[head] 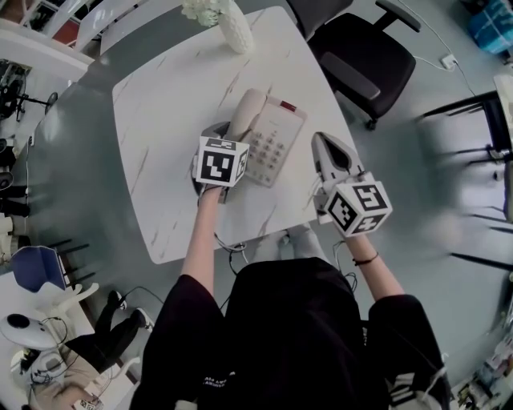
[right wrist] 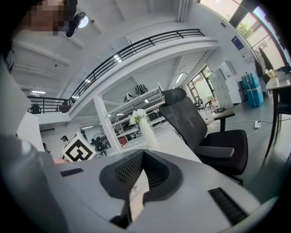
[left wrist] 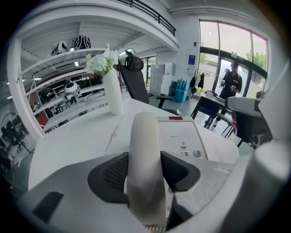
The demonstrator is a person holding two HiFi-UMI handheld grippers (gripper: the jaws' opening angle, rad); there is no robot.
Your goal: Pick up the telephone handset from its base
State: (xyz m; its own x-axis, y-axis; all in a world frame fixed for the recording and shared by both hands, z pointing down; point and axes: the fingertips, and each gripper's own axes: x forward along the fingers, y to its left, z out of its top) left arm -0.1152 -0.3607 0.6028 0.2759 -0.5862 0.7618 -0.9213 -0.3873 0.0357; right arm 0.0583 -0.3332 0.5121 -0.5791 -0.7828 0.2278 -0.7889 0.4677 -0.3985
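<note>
A beige telephone base [head: 276, 144] with a keypad lies on the white marble table [head: 168, 120]. Its handset [head: 244, 112] rests in the cradle along the base's left side. My left gripper [head: 227, 134] points steeply down at the handset's near end. In the left gripper view the handset [left wrist: 145, 145] fills the gap between the two dark pads of the left gripper [left wrist: 145, 175], and both pads touch its sides. My right gripper [head: 327, 146] hovers just right of the base near the table edge, its jaws together and holding nothing; the right gripper [right wrist: 142, 154] shows closed tips.
A white vase with white flowers [head: 231, 22] stands at the table's far edge. A black office chair [head: 361, 56] sits beyond the far right corner. Cables hang below the near table edge [head: 232, 248]. A person [left wrist: 232, 82] stands far off by the glass doors.
</note>
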